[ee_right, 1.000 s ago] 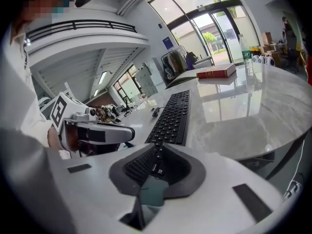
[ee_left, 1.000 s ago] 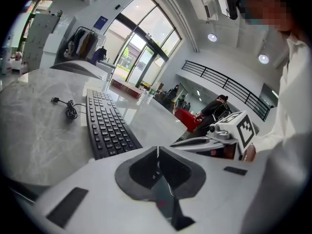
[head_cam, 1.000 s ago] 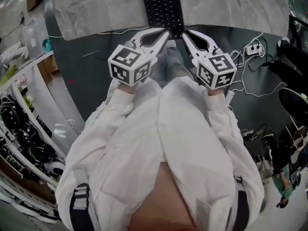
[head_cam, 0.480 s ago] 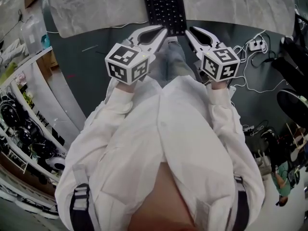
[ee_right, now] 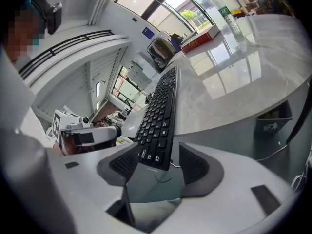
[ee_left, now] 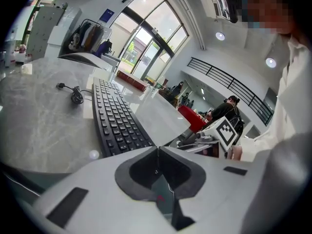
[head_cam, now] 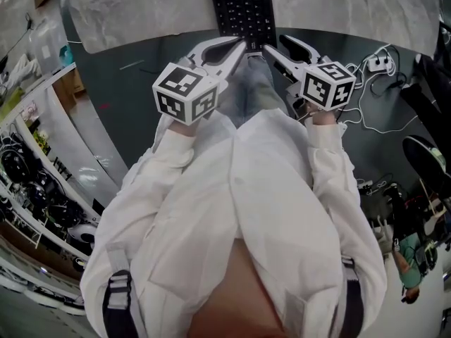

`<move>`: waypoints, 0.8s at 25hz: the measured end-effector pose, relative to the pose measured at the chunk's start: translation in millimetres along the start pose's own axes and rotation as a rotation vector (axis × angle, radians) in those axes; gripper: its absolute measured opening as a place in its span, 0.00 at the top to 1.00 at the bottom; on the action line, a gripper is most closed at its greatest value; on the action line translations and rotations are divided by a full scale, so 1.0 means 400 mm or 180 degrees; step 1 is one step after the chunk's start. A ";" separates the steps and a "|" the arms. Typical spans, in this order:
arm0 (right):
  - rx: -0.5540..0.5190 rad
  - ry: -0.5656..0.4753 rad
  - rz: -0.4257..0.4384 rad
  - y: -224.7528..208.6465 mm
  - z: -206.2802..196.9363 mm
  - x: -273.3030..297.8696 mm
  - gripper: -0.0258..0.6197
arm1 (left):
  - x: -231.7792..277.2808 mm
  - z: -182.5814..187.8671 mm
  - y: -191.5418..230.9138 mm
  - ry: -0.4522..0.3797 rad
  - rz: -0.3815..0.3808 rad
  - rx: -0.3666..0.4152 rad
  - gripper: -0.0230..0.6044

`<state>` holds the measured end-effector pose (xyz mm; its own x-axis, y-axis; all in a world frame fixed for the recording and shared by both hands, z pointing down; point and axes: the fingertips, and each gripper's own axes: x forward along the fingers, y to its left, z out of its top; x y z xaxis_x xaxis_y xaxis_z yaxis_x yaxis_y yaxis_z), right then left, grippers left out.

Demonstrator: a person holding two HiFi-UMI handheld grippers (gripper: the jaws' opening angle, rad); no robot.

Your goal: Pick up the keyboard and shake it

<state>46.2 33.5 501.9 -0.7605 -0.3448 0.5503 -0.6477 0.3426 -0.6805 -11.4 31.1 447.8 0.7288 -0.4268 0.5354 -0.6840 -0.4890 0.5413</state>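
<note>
Reaches forward with left arm (head_cam: 169, 162) and right arm (head_cam: 328, 162), both tongs tilted downward, side by side. Holds the left tongs (head_cam: 242, 46) shut and empty. Has just been opening the right tongs (head_cam: 276, 45), jaws now wide astride the keyboard (ee_right: 158, 116) at its near end, not pressing it.

a grey marble-patterned table (head_cam: 141, 13) stands ahead of both claws, its curved near edge just beyond their tips. a black keyboard (head_cam: 243, 9) lies lengthwise on it, just ahead of the left gripper (head_cam: 239, 46), its near end jutting past the edge between the jaws of the right gripper (head_cam: 273, 44), which have just been opening and do not press on it. a coiled black cable (ee_left: 74, 95) lies ahead and left of the left gripper, and a long red box (ee_left: 131, 79) sits far ahead.
</note>
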 end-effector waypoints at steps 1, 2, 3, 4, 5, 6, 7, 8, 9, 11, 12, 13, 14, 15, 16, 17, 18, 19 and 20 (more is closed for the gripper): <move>0.0031 -0.0003 0.0006 -0.002 0.000 0.003 0.58 | 0.001 -0.002 0.002 0.0007 0.0000 -0.0004 0.93; 0.0064 -0.0005 0.0015 -0.005 -0.002 0.004 0.58 | 0.003 -0.003 0.002 0.0013 0.0001 -0.0007 0.93; 0.0111 -0.0007 0.0036 -0.008 -0.004 0.005 0.57 | 0.006 -0.005 0.001 0.0019 0.0003 -0.0009 0.93; 0.0172 -0.0010 0.0070 -0.012 -0.006 0.005 0.56 | 0.010 -0.007 -0.001 0.0025 0.0007 -0.0011 0.93; 0.0236 -0.0015 0.0110 -0.014 -0.008 0.005 0.55 | 0.014 -0.009 -0.002 0.0030 0.0011 -0.0014 0.93; 0.0288 -0.0020 0.0147 -0.016 -0.009 0.005 0.54 | 0.017 -0.010 -0.003 0.0032 0.0014 -0.0021 0.93; 0.0320 -0.0022 0.0172 -0.017 -0.010 0.007 0.53 | 0.019 -0.011 -0.003 0.0030 0.0018 -0.0035 0.93; 0.0338 -0.0022 0.0186 -0.016 -0.011 0.009 0.53 | 0.018 -0.010 -0.002 0.0019 0.0022 -0.0057 0.93; 0.0351 -0.0024 0.0195 -0.013 -0.012 0.013 0.53 | 0.014 -0.009 0.001 0.0000 0.0027 -0.0081 0.93; 0.0397 -0.0037 0.0228 -0.007 -0.013 0.023 0.53 | 0.006 -0.002 0.009 -0.0045 0.0038 -0.0119 0.93; 0.0428 -0.0039 0.0258 -0.007 -0.010 0.029 0.52 | 0.007 0.004 0.013 -0.0063 0.0042 -0.0129 0.93; 0.0453 -0.0036 0.0290 -0.009 -0.006 0.033 0.52 | 0.010 0.011 0.017 -0.0075 0.0046 -0.0132 0.93; 0.0466 -0.0028 0.0320 -0.010 -0.002 0.037 0.52 | 0.012 0.016 0.019 -0.0081 0.0049 -0.0130 0.93; 0.0469 -0.0015 0.0346 -0.008 -0.002 0.040 0.51 | 0.012 0.019 0.019 -0.0084 0.0052 -0.0125 0.93; 0.0464 0.0003 0.0367 -0.003 -0.007 0.042 0.50 | 0.008 0.018 0.019 -0.0086 0.0055 -0.0121 0.93; 0.0455 0.0020 0.0381 0.004 -0.014 0.045 0.50 | 0.003 0.016 0.018 -0.0089 0.0057 -0.0121 0.93; 0.0450 0.0032 0.0391 0.011 -0.020 0.048 0.50 | -0.003 0.013 0.018 -0.0092 0.0059 -0.0124 0.93; 0.0450 0.0041 0.0402 0.016 -0.024 0.051 0.50 | -0.007 0.012 0.018 -0.0095 0.0061 -0.0128 0.93; 0.0456 0.0048 0.0418 0.020 -0.027 0.054 0.49 | -0.010 0.011 0.018 -0.0096 0.0062 -0.0130 0.93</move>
<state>24.0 38.1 513.4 -0.8393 -0.2917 0.4588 -0.5306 0.2554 -0.8082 -18.9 25.9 446.7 0.7155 -0.4590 0.5266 -0.6983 -0.4491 0.5574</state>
